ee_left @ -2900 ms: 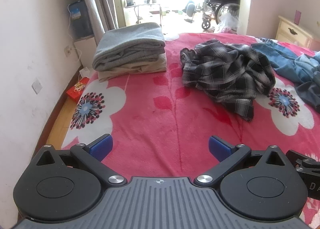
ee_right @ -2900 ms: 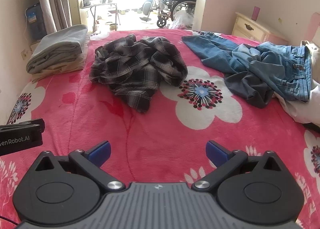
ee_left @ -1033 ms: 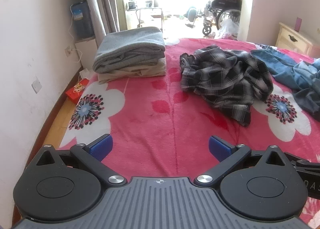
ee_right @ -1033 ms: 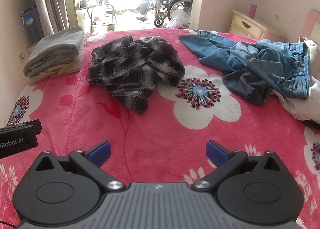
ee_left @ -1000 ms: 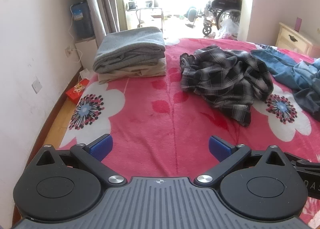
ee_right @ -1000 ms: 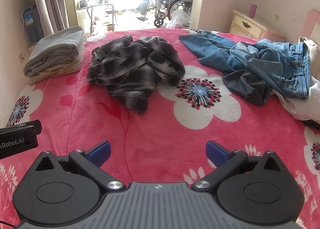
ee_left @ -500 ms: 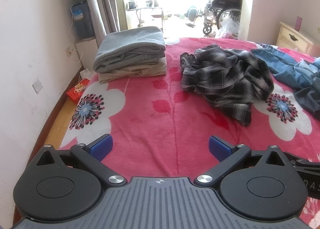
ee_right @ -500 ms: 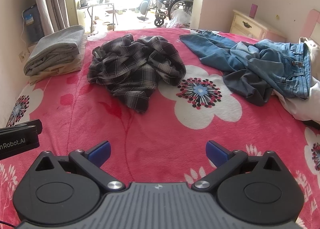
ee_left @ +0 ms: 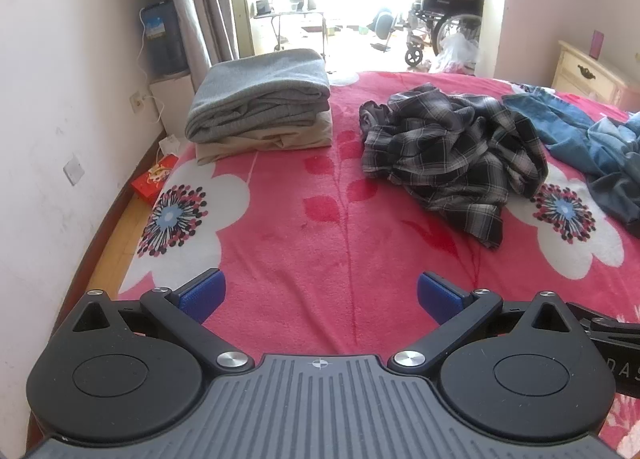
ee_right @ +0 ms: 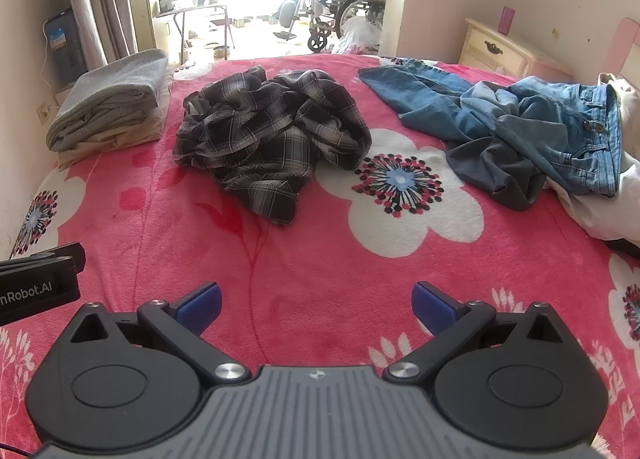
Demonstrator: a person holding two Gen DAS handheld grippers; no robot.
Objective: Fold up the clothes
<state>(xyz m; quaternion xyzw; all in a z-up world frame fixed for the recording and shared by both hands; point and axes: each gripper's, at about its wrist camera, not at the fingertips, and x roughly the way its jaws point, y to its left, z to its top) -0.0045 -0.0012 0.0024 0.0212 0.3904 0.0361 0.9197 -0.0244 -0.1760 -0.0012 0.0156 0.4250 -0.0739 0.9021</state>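
Both tools hover low over the pink floral blanket (ee_left: pixel 320 227), each with its blue-padded jaws spread wide apart and nothing between them.

Left of the left gripper (ee_left: pixel 318 297) and far ahead lies the folded stack (ee_left: pixel 260 107), grey on top of beige, square and done. Ahead and to the right of those jaws sits the plaid shirt (ee_left: pixel 452 151), crumpled in a heap with one tail trailing toward the tools. For the right gripper (ee_right: pixel 316 303) the same shirt (ee_right: pixel 268 139) lies ahead and slightly left of its jaws, and the jeans (ee_right: pixel 532 127) sprawl ahead to the right, twisted over a darker garment, with the waistband against a white pillow (ee_right: pixel 600 203).

The main risk, as I judge it, is a blind pinch into the shirt heap: the layers are bunched, so closing on the nearest fold could catch two thicknesses or a sleeve, and the garment would lift as a knot. A grab at mismatched edges with the two tools would leave it skewed when spread. The plush blanket could also be nipped along with thin cloth if the jaws go too deep. Dragging the shirt leftward could nudge the finished stack.

Compared with half a second ago, almost nothing differs: clothes lie as they did, the jaws are as wide, and both views have shifted only a trace.
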